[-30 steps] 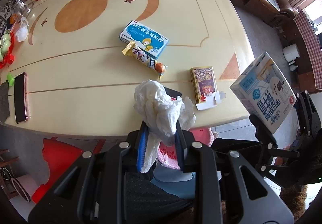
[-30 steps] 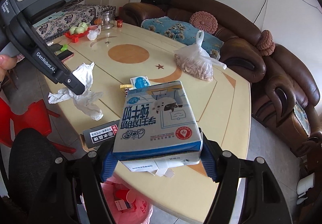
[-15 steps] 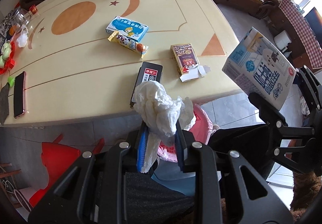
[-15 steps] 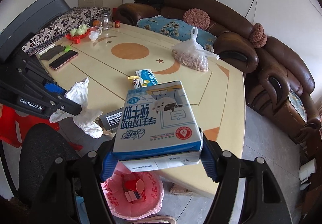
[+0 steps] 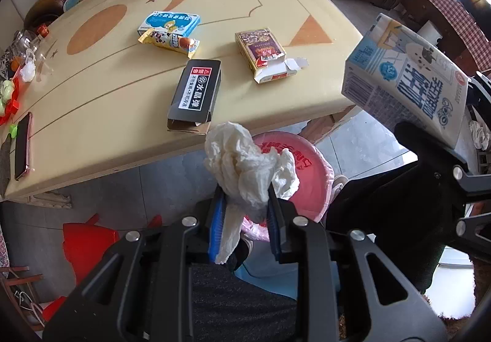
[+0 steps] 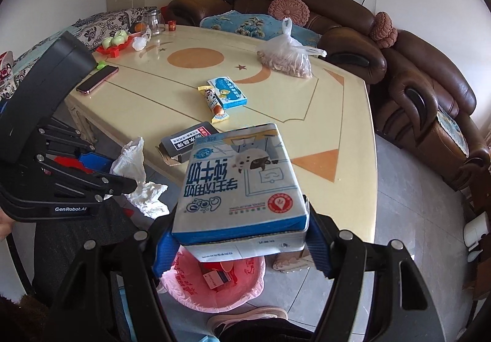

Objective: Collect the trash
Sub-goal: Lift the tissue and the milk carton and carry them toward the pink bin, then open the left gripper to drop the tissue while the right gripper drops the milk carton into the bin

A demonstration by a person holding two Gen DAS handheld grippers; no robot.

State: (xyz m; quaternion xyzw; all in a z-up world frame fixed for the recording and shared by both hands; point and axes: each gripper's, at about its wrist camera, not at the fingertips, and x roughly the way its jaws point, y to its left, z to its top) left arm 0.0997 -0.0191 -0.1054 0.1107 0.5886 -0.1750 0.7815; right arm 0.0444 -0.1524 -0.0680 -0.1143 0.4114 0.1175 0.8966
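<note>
a crumpled white tissue (image 5: pixel 250 168) is clamped between the blue pads of the left gripper (image 5: pixel 245 216), held in the air above a pink-lined trash bin (image 5: pixel 310 164) on the floor by the table edge. a blue and white milk carton (image 6: pixel 239 185), tilted with its printed face up, is gripped by the right gripper (image 6: pixel 237 245) over the same bin (image 6: pixel 214 289), where a few small boxes are seen.

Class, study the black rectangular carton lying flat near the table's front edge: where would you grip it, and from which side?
Grip the black rectangular carton across its two long sides, mid-length, coming down from above. It lies flat with nothing touching those sides, and its open end by the edge of the yellow table would probably crush if pinched.
</note>
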